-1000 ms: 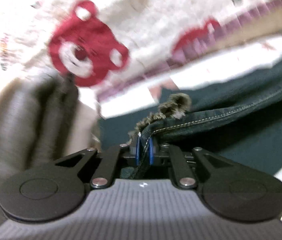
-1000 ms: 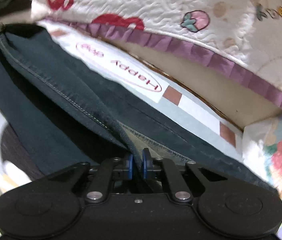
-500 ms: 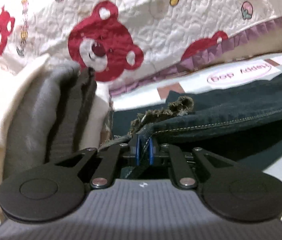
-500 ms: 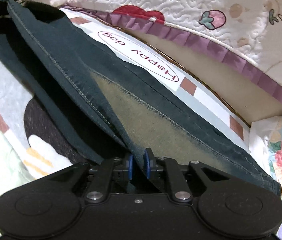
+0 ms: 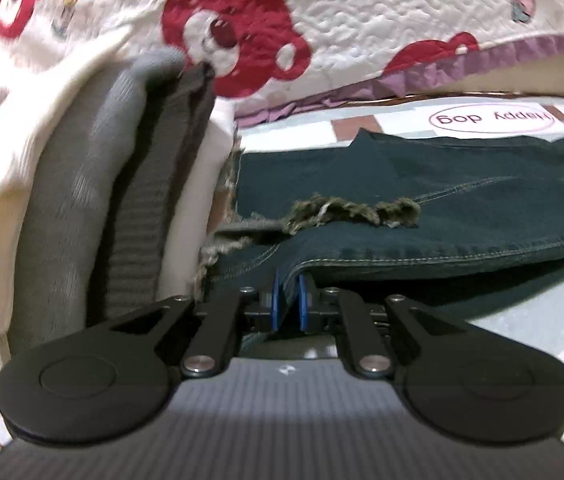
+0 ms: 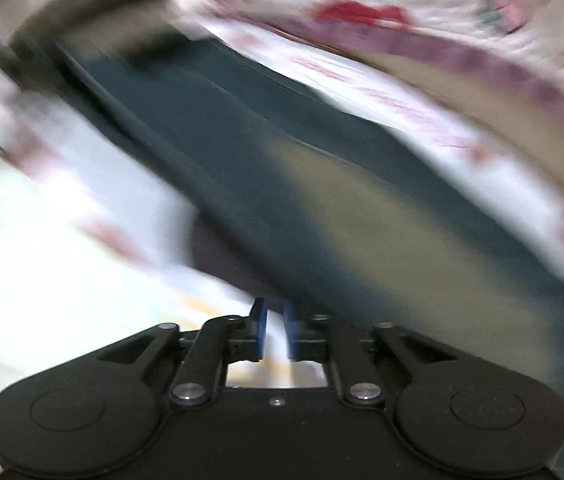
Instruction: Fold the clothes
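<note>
Between the blue pads of the left claw (image 5: 286,300) a fold of dark denim jeans (image 5: 442,216) is pinched, the pads pressing the cloth from both sides with only the fabric's thickness between them. From that grip the jeans run off to the right across a light printed bed sheet (image 5: 522,320). A frayed hem (image 5: 354,212) with loose olive threads lies across the top layer just beyond the claw, and pale stitching follows the folded edge. An oval label reading "Happy dog" (image 5: 490,120), seen upside down, is printed on the sheet beyond the denim.

Left of the jeans stands a stack of folded clothes (image 5: 121,200): cream layers outside, grey knit layers between them, the edges facing the camera. Behind the stack and the jeans rises a white quilted blanket (image 5: 362,40) printed with red bears and trimmed with a purple ruffle.

The right wrist view is heavily blurred. The right claw (image 6: 273,330) has its jaws drawn narrow, nearly together, with no cloth between the pads; bright sheet shows through the small gap. The jeans (image 6: 322,200) lie just beyond and to the right of its tips, running diagonally up to the left, with a faded tan patch on the near part. Whether the claw tips touch the denim cannot be told.
</note>
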Demonstrator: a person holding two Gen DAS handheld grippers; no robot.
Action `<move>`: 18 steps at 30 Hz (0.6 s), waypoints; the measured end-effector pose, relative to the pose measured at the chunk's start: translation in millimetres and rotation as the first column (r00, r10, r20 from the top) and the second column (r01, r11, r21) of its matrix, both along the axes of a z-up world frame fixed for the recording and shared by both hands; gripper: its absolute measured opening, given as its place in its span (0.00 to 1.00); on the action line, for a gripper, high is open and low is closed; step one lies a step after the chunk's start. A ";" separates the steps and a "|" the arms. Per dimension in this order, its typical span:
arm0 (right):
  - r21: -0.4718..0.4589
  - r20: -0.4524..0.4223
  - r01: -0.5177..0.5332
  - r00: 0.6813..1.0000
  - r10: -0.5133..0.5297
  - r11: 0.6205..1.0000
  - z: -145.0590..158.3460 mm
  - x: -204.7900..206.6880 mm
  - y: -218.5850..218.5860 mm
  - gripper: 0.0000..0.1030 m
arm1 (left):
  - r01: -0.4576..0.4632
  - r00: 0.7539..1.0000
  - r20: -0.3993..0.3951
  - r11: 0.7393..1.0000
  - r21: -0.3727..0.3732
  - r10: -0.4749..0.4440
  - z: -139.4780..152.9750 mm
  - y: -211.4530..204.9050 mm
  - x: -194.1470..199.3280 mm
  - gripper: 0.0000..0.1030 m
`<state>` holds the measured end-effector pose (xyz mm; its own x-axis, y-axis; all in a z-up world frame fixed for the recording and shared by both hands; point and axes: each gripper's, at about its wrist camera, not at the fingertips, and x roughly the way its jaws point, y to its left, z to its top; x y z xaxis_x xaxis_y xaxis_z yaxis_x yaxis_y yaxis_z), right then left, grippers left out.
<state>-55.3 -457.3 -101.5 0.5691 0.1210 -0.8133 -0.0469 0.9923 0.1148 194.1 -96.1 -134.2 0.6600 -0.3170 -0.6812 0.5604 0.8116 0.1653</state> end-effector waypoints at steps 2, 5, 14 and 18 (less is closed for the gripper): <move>0.057 0.073 0.013 0.997 -0.017 0.998 14.7 7.5 1.8 0.09 | -0.018 0.999 -0.034 1.000 -0.017 0.017 -1.7 5.1 5.2 0.10; 0.037 0.105 0.077 0.991 -0.080 0.996 15.9 27.0 -3.3 0.22 | -0.032 0.999 -0.045 0.999 -0.014 0.031 0.1 8.4 5.0 0.11; 0.011 -0.047 0.095 0.994 -0.094 0.995 -45.9 66.2 -2.5 0.31 | -0.031 0.999 -0.047 0.995 -0.098 0.027 5.9 33.2 0.3 0.15; 0.018 -0.014 0.062 0.998 -0.062 0.998 -47.9 69.3 5.5 0.31 | 0.039 0.999 0.036 0.965 -0.261 -0.031 26.8 30.8 -7.6 0.46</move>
<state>13.9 -451.8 -149.4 0.5646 0.1012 -0.8191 0.0163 0.9909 0.1336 186.5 -65.3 -107.4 0.6653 -0.5043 -0.5506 0.5871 0.8089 -0.0316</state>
